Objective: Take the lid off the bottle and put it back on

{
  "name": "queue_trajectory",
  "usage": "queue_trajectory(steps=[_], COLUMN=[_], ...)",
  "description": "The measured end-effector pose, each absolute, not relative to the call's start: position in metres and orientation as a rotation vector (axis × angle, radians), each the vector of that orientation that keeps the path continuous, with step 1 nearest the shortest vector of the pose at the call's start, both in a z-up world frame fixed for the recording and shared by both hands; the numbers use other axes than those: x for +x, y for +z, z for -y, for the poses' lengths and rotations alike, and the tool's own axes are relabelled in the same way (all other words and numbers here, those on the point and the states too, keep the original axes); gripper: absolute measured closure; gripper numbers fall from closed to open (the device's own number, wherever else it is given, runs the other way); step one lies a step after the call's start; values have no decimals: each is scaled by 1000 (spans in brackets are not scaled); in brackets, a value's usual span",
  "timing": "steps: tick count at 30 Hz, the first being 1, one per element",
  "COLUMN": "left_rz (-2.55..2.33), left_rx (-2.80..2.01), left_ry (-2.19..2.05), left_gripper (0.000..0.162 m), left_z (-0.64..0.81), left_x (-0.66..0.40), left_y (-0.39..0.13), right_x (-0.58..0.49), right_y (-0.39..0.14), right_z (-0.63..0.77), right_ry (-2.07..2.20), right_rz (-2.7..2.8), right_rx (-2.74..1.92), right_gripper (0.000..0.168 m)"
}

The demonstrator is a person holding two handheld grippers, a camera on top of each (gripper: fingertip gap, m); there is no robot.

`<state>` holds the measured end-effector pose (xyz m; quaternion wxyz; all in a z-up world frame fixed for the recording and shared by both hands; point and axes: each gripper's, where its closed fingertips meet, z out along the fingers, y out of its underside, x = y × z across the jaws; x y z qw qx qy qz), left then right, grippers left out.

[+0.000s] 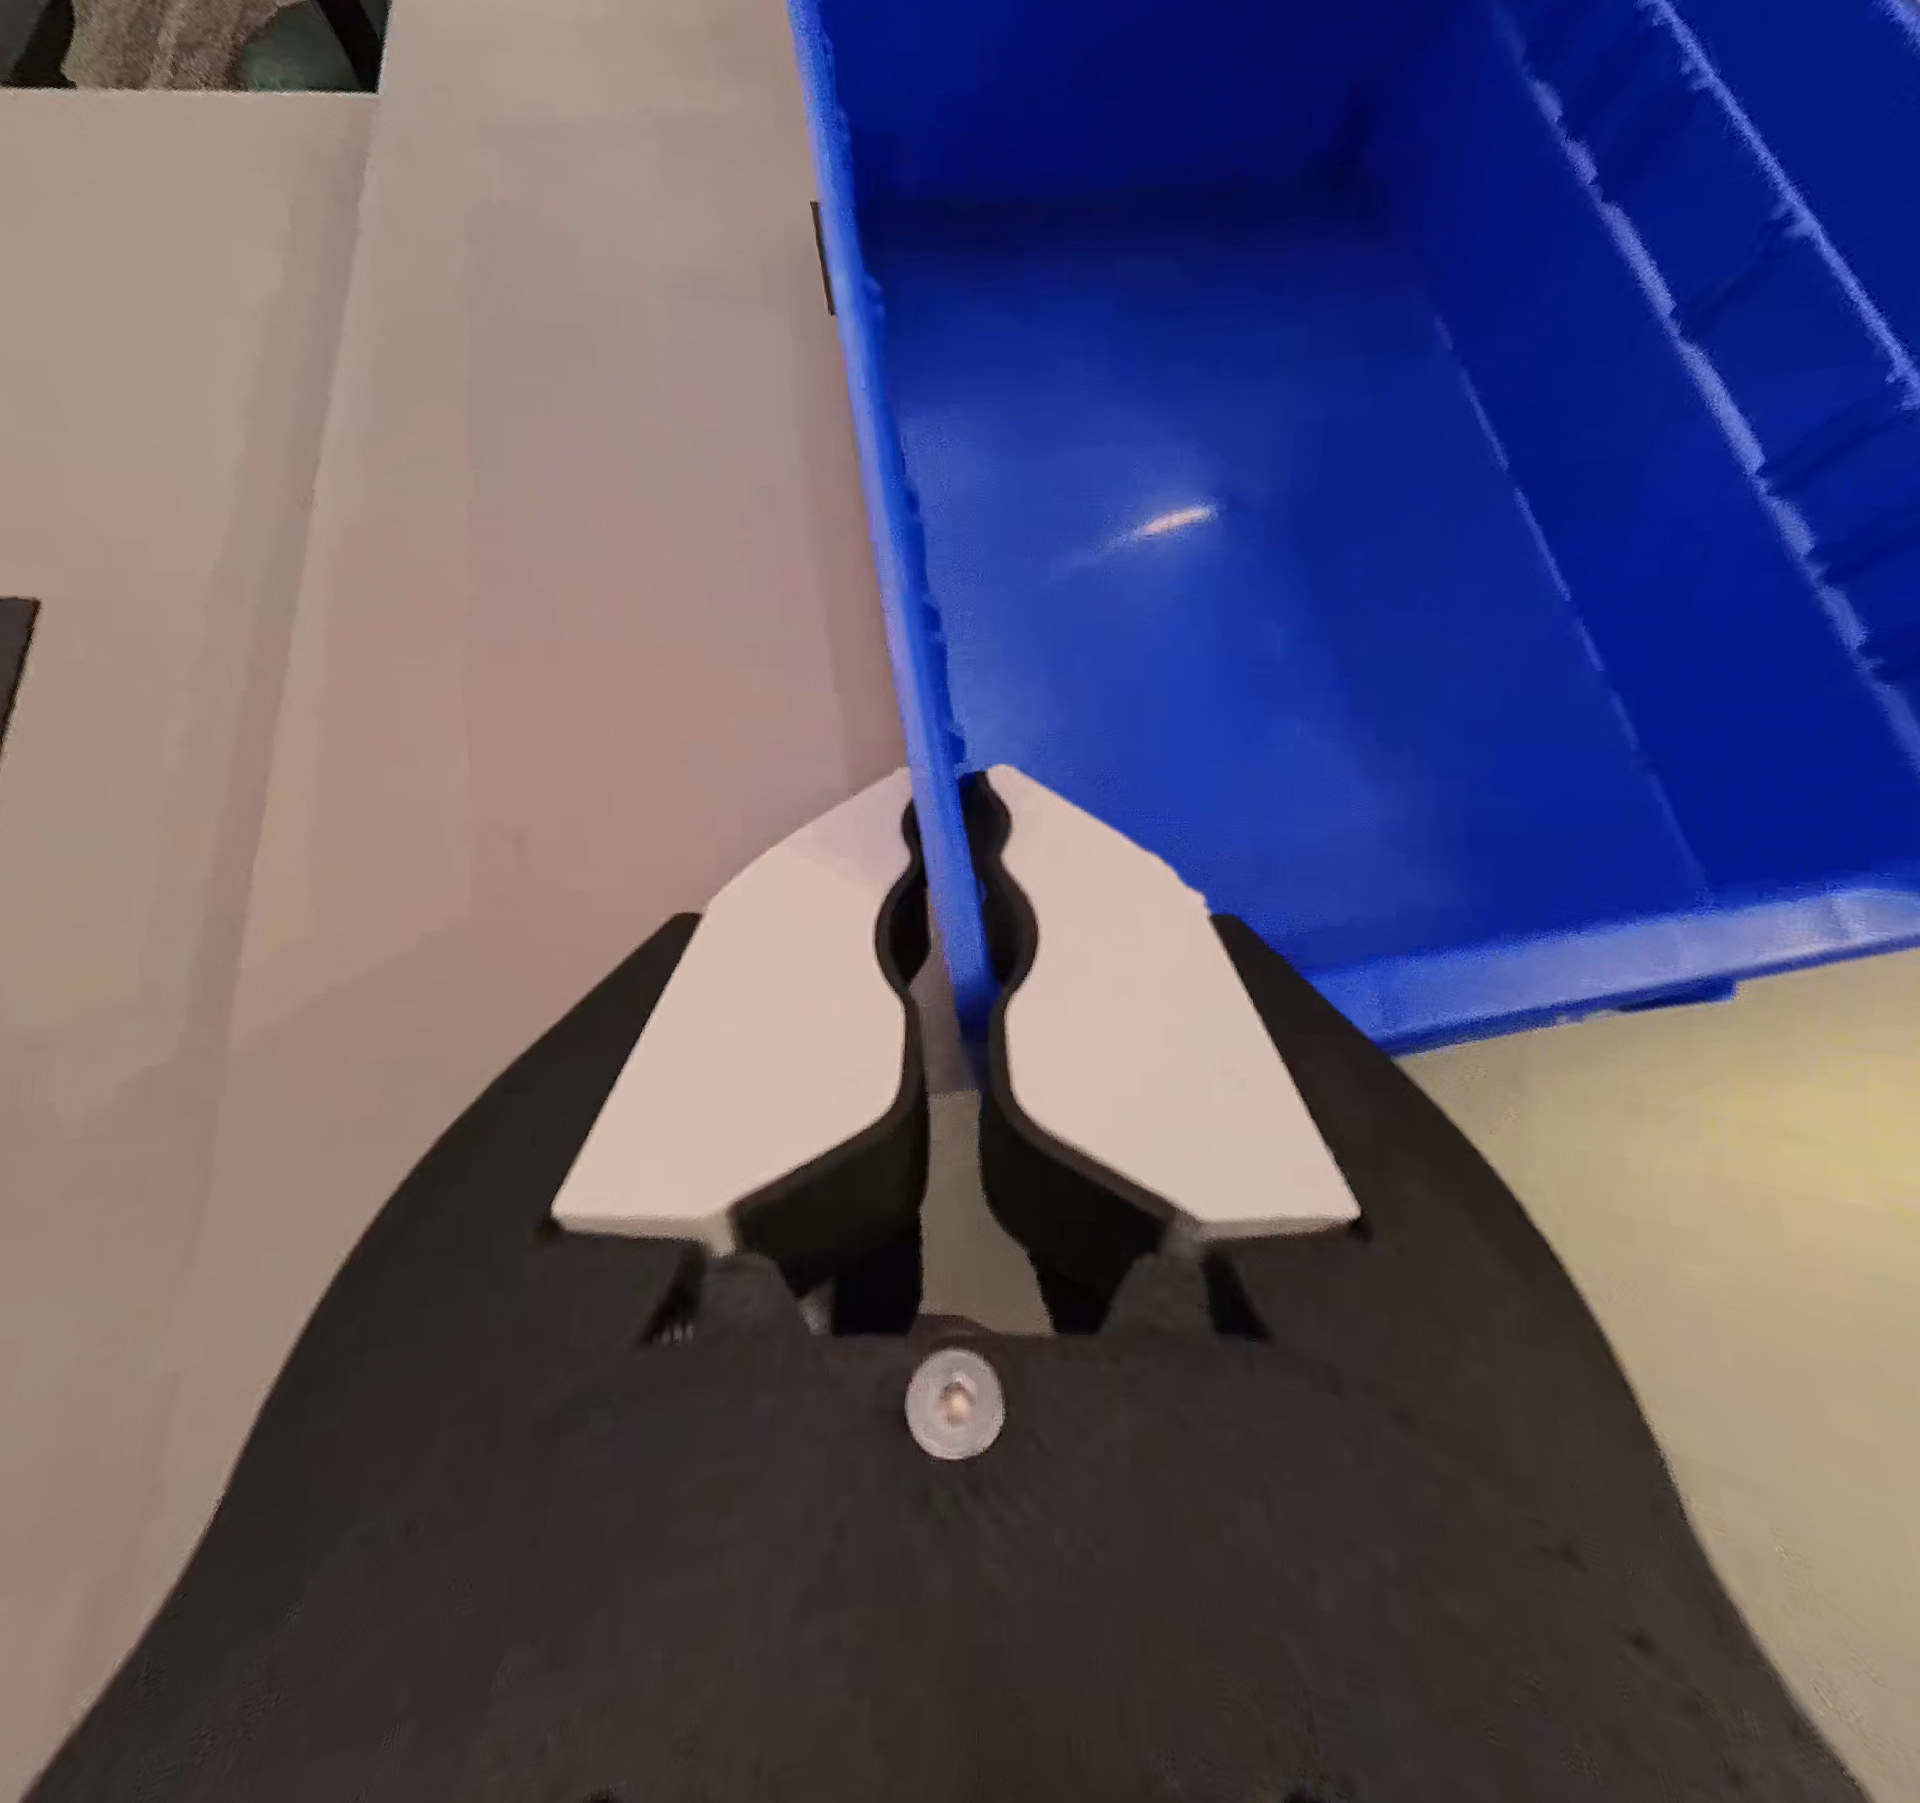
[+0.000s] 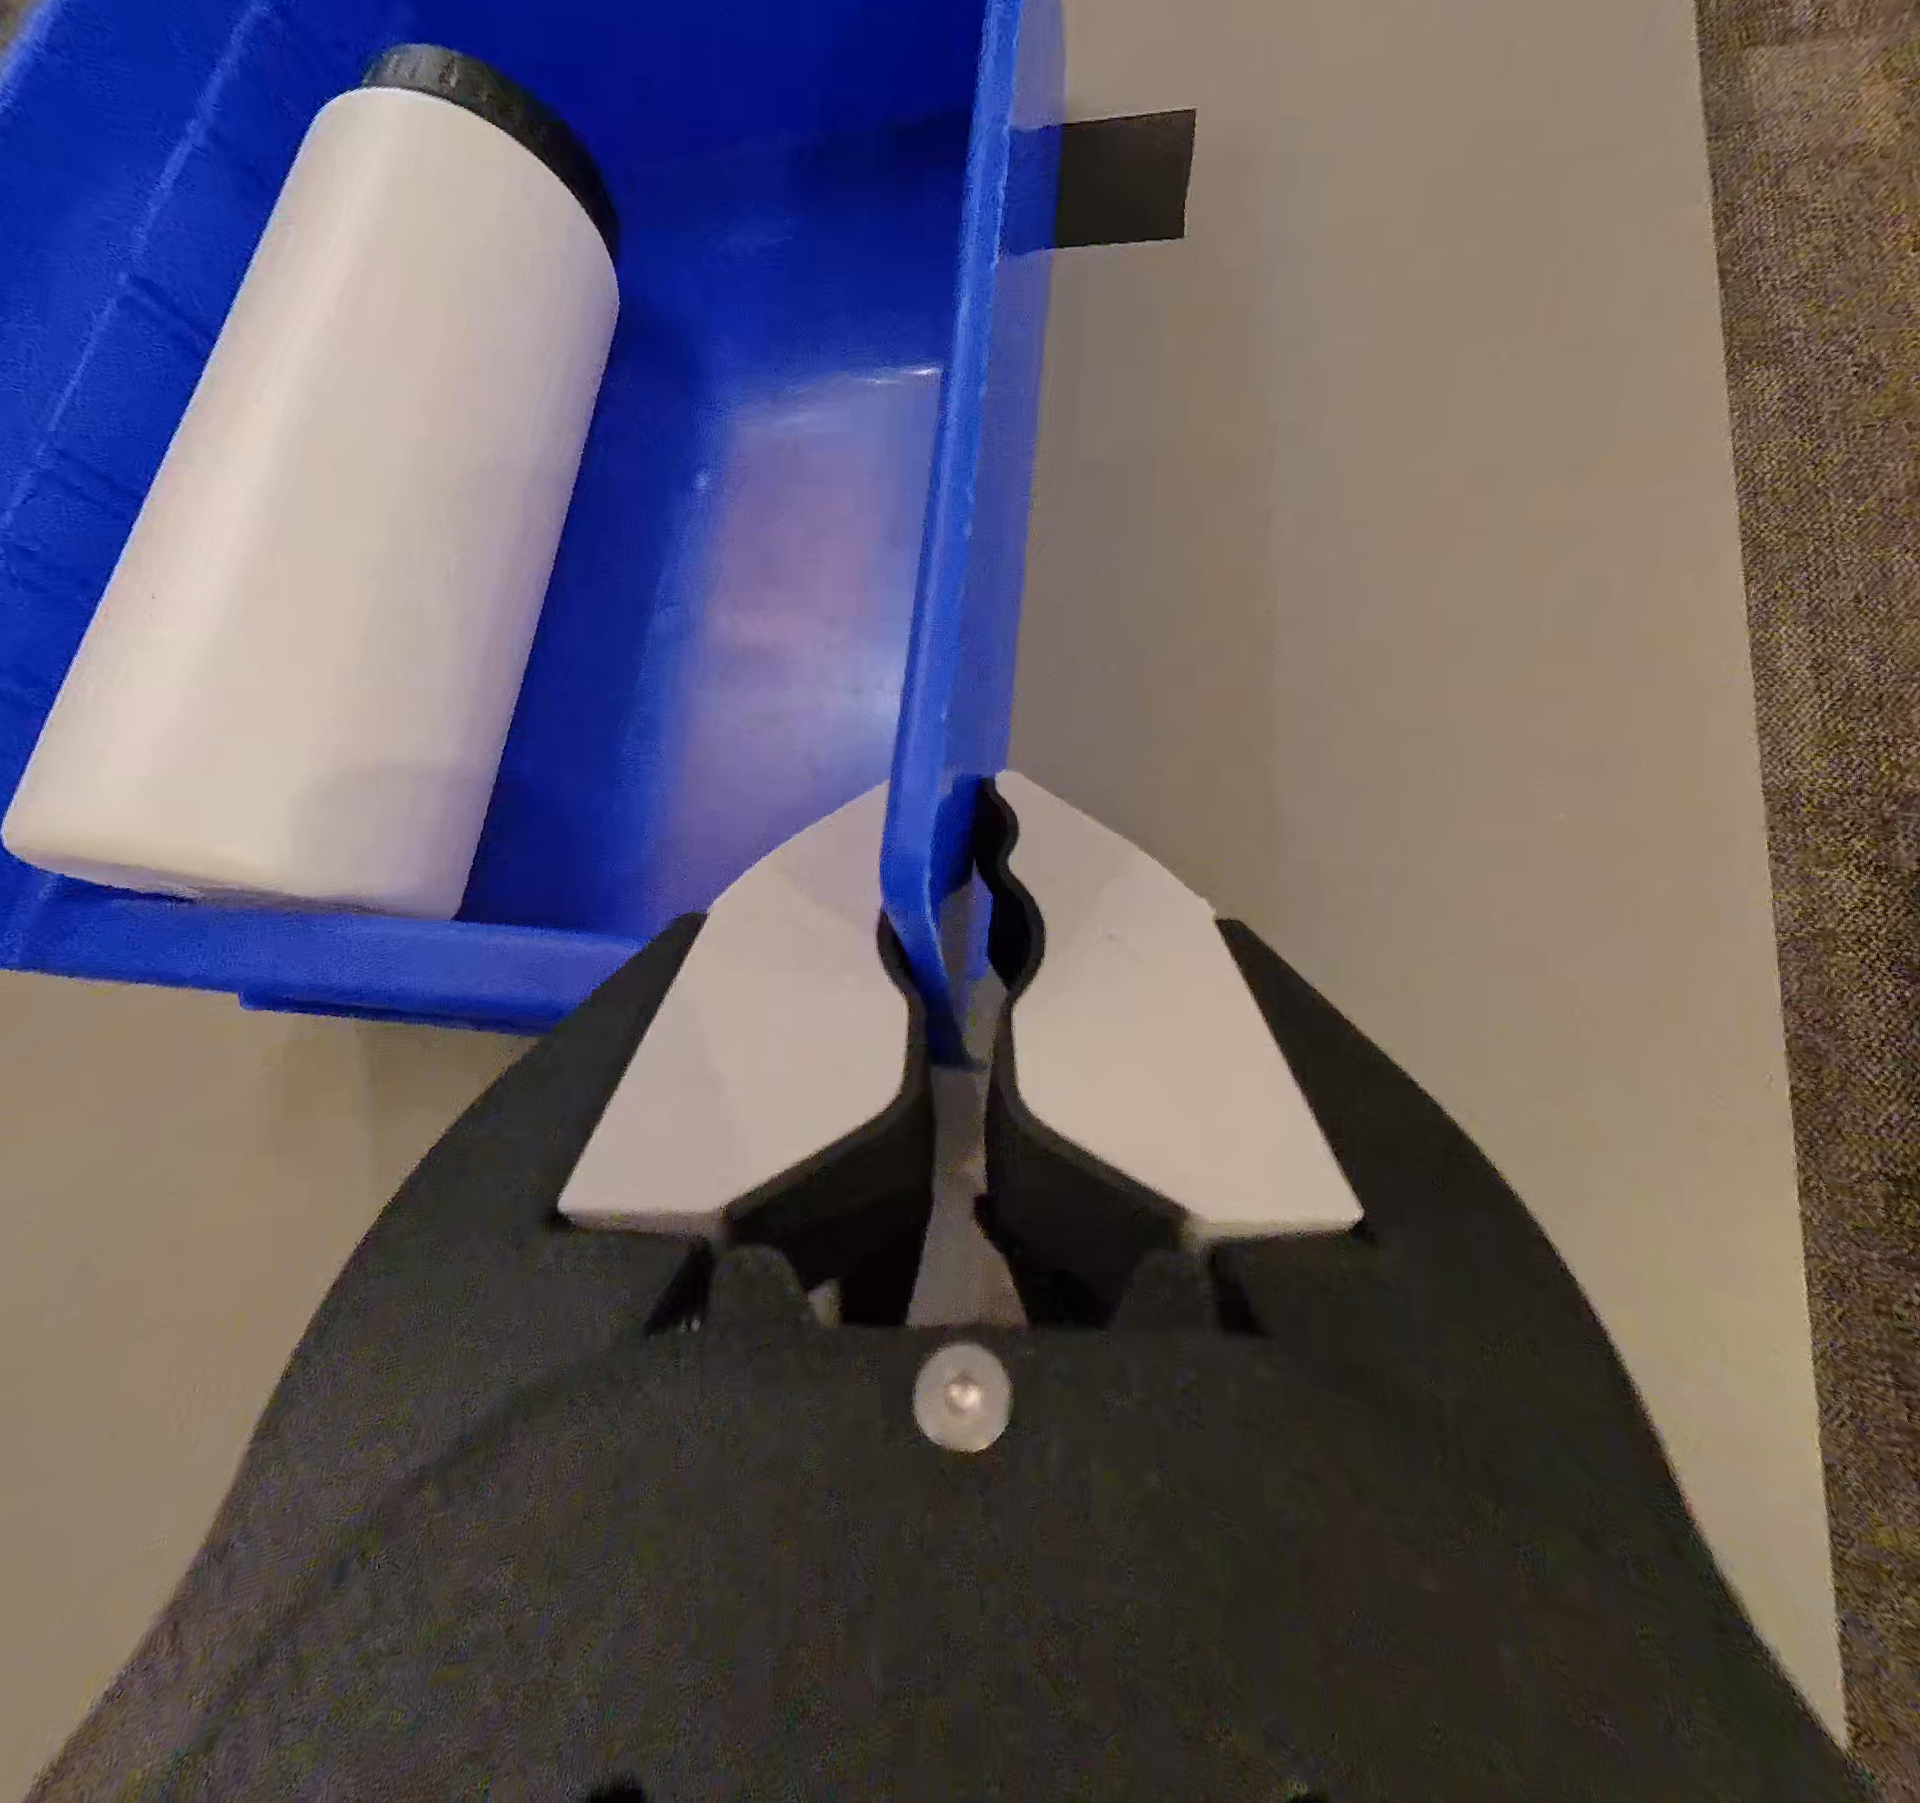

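The left tool (image 1: 951,823) pinches the thin left wall of a glossy blue plastic bin (image 1: 1299,610), its pale wavy-edged fingers (image 1: 790,1005) closed on the rim. The right tool (image 2: 951,834) clamps the opposite wall the same way. Inside the bin, a smooth white cylindrical bottle (image 2: 322,506) lies on its side along the ribbed far wall, its black ridged lid (image 2: 499,106) seemingly screwed on. The bin sits on a matte pale surface (image 2: 1351,558), beside a strip of black tape (image 2: 1127,179).
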<state>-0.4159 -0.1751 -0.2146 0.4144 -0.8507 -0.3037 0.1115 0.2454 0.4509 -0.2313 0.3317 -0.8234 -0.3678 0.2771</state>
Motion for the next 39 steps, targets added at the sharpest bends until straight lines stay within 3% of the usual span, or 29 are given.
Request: queue_trajectory(steps=[10,21,31,39], left_rz=[380,-95,-563,-685], left_rx=[-2293,-2316,-2227,-2205], left_ry=[53,-313,-545,-535], left_gripper=[157,155,156,156], left_z=[244,293,259,222], left_x=[-376,-217,-75,-43], left_y=[-216,-216,-215,-215], right_x=[261,261,187,81], right_y=[-233,-233,-234,-235], right_z=[-400,-294,-210,-163], right_ry=[692,929,1070,1083], right_rz=[1171,1594,1939,2140], right_rx=[-2115,-1917,-1734,-1590], right_gripper=[162,163,164,164])
